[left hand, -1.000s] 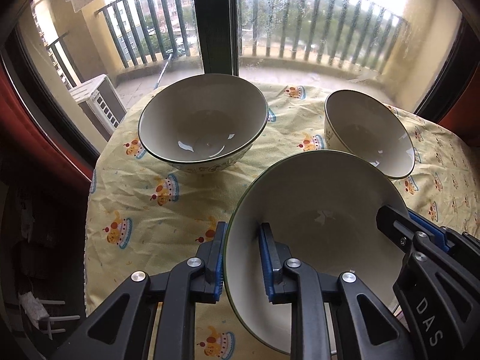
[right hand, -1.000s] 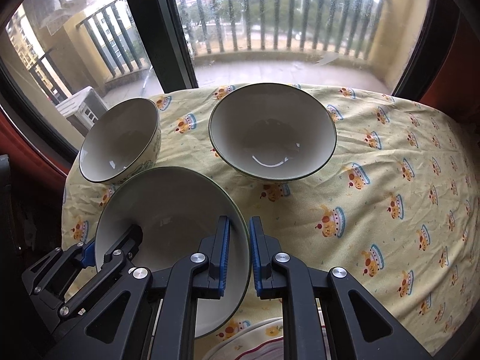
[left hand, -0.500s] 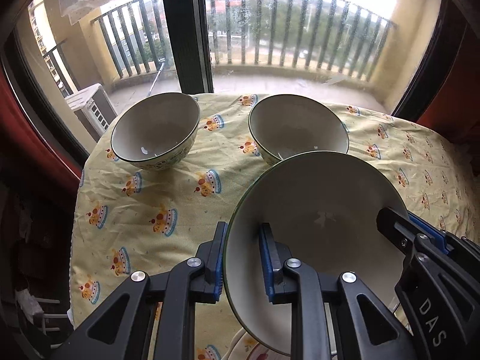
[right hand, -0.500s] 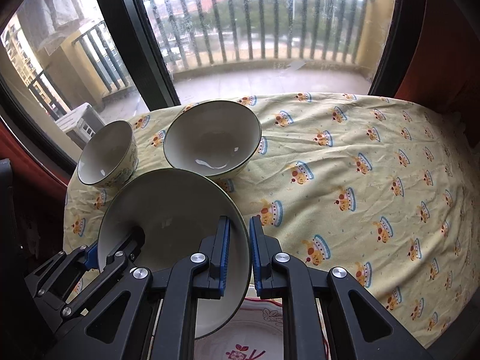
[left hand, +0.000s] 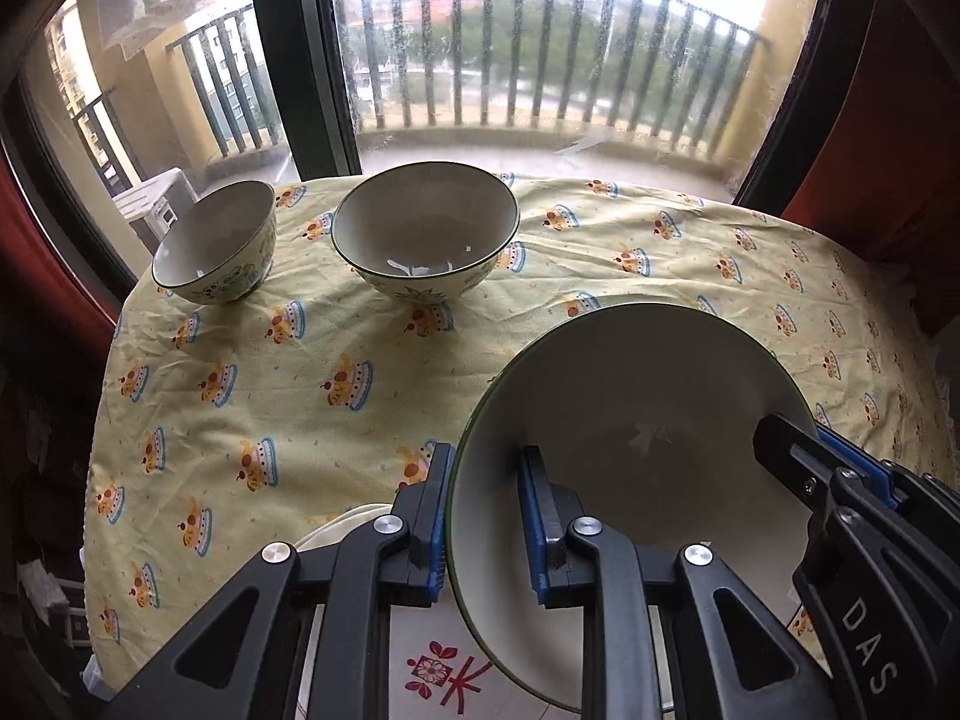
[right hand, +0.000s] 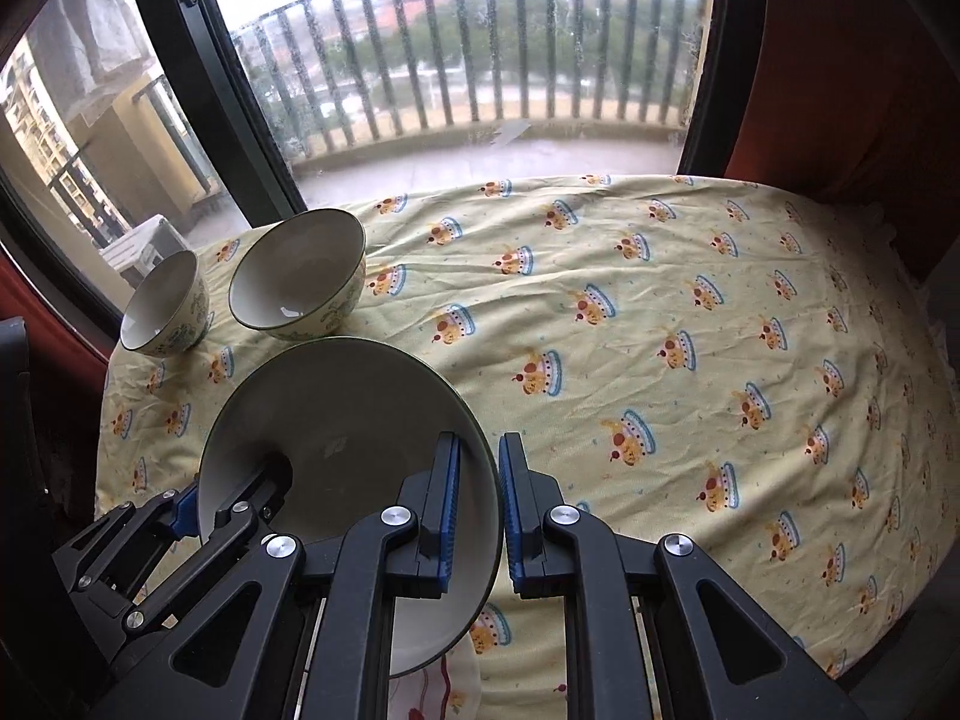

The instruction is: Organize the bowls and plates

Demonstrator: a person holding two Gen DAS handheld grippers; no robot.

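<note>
Bowl held aloft by two hand-held grippers over a cloth-covered worktop.

Left hand-held gripper (left hand: 483,516) and right hand-held gripper (right hand: 478,501) each clamp opposite rims of the large bowl (left hand: 630,420) above a flowered plate (left hand: 420,660); the medium bowl (left hand: 425,237) and small bowl (left hand: 216,240) sit side by side near the window on the yellow tablecloth (right hand: 660,330).

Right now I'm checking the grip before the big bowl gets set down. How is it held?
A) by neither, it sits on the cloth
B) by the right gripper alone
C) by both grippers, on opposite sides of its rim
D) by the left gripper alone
C: the left gripper and right gripper each clamp the large bowl at its rim, on opposite sides.
</note>
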